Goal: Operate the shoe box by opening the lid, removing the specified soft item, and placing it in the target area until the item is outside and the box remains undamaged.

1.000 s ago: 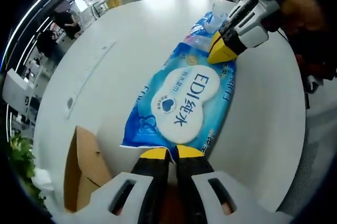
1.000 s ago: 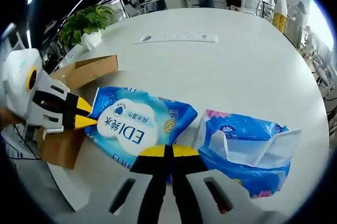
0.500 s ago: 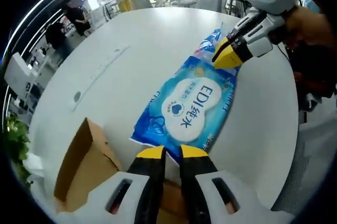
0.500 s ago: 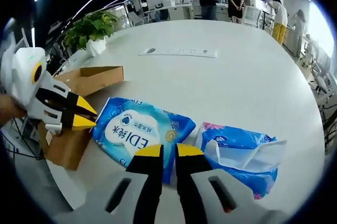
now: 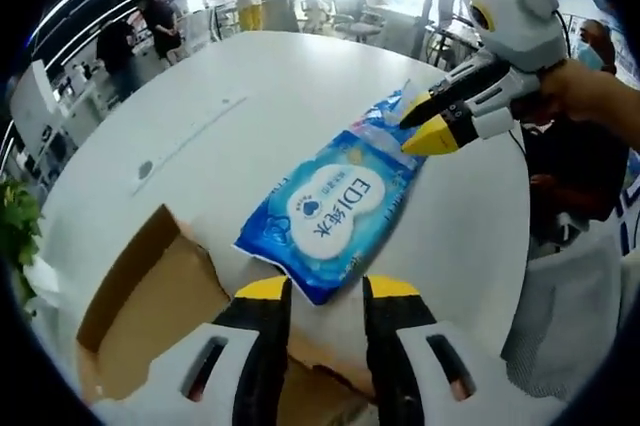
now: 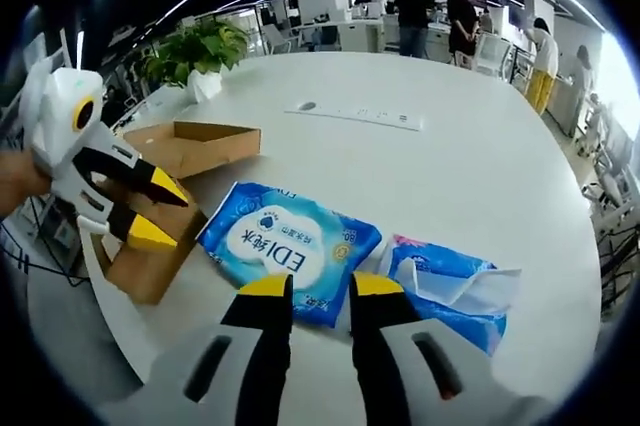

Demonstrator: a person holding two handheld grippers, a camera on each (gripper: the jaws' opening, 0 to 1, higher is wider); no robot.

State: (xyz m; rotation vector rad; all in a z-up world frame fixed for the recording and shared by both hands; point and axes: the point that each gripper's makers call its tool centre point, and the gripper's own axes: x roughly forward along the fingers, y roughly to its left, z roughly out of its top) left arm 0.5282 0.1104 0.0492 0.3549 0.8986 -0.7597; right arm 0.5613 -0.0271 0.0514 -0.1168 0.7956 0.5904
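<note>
Wipes pack (image 5: 330,214), the soft blue item we are after, lies flat on the white bench (image 5: 200,96), outside the shoe box (image 5: 150,316) and just beside its open cardboard edge. We judge it light, floppy and slick-skinned: the film wrapper would sag if taken at one corner and could slide between the pads. The crimped end seams look like the safest hold, or a pinch across the short edge. Our left claw (image 5: 317,291) stands parted over the near end, holding nothing; our right claw (image 6: 318,286) is likewise parted and empty at the far side. A second, torn blue packet (image 6: 450,286) lies touching the pack's other end.
</note>
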